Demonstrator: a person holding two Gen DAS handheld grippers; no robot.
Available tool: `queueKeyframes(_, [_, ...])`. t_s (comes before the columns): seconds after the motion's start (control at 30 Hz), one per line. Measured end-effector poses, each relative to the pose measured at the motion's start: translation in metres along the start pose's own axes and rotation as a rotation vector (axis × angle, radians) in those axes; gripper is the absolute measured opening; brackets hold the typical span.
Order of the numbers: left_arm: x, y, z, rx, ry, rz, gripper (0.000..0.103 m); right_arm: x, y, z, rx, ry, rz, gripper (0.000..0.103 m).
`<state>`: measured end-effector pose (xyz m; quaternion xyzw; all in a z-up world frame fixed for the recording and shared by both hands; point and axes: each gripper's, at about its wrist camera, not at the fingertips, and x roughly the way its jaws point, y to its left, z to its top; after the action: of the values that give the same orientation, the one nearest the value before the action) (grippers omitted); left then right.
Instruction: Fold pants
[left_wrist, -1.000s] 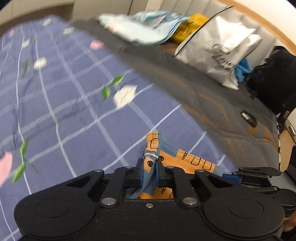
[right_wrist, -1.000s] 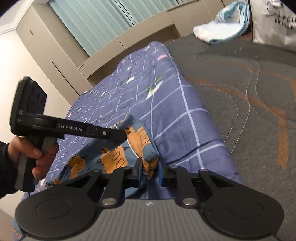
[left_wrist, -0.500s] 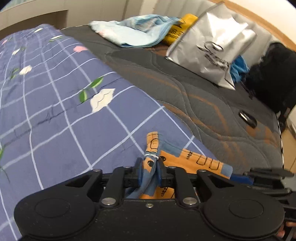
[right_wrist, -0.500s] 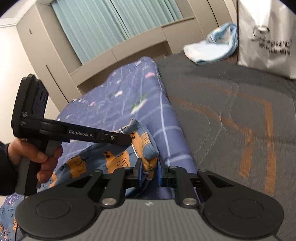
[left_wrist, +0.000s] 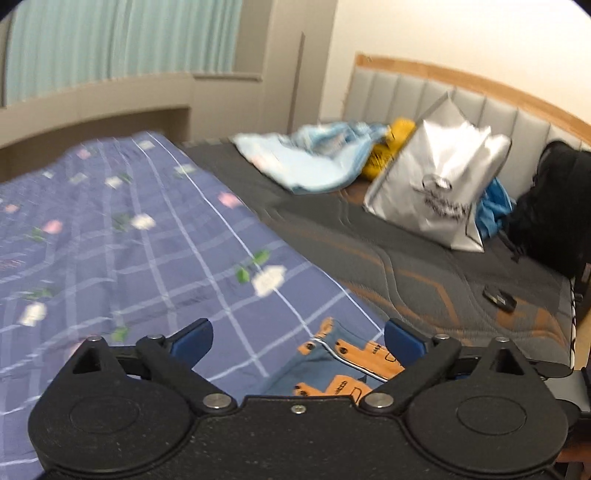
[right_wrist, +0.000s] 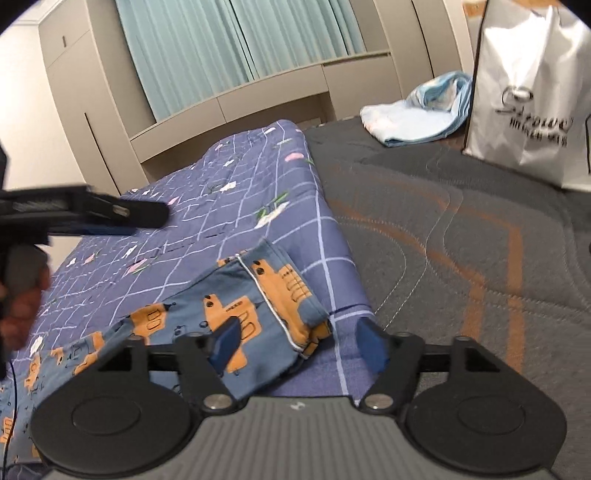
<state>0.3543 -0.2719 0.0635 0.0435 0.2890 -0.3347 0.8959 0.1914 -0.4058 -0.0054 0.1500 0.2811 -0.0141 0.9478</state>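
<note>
Lying loose on the checked purple bedspread (right_wrist: 236, 206) at lower centre, blue orange-print pants (right_wrist: 236, 317) sit between both wide-open grippers (right_wrist: 299, 345) (left_wrist: 297, 338); silver shopping bag's (left_wrist: 436, 184) lettering is unreadable.

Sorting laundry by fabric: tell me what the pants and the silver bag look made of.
Pants: soft woven cloth, probably cotton; matte, limp folds, stitched white seam. Silver bag: looks like coated paper or plastic film; glossy sheen, stiff creases, stands upright.
</note>
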Motion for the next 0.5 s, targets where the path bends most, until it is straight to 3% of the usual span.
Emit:
queueKeyframes(0.17, [-0.084,0.014,-0.008,-0.051,-0.070,0.065,0.102,-0.028,0.019,0.001,-0.028,-0.039,0.003,0.101])
queueKeyframes(0.5, [-0.252,0.064,-0.061,-0.209,-0.170,0.232,0.102,-0.065,0.090,-0.012,-0.122,-0.060,0.077,0.103])
